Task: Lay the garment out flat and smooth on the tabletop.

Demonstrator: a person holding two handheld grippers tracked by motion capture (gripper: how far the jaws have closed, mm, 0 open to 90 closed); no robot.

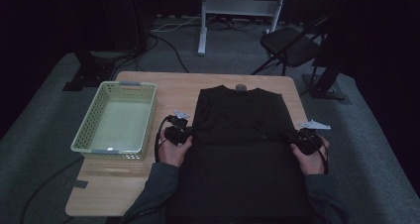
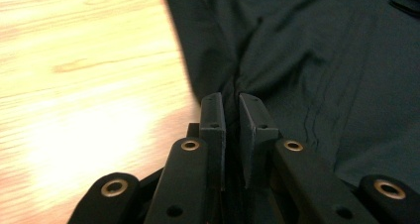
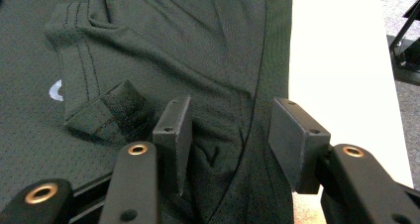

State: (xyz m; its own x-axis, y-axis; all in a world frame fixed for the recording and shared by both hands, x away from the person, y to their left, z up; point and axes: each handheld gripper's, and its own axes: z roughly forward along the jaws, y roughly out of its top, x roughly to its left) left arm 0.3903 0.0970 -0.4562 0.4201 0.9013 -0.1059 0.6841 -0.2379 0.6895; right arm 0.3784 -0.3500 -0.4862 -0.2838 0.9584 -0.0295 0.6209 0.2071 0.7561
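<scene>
Black shirt (image 2: 317, 60) pinched in left tool (image 2: 232, 102); right tool (image 3: 230, 130) straddles its edge.

Dim high view; glare on blurred tabletop (image 2: 74, 135)

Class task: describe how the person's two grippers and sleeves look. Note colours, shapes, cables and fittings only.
Both sleeves are dark grey. The left gripper has flat black rectangular jaws on black link arms joined by brass-coloured rivets. The right gripper has the same black blocky jaws and brass rivets. In the high view, a black cable loops from the left gripper, and a pale grey three-cornered plate sits by the right gripper.
</scene>
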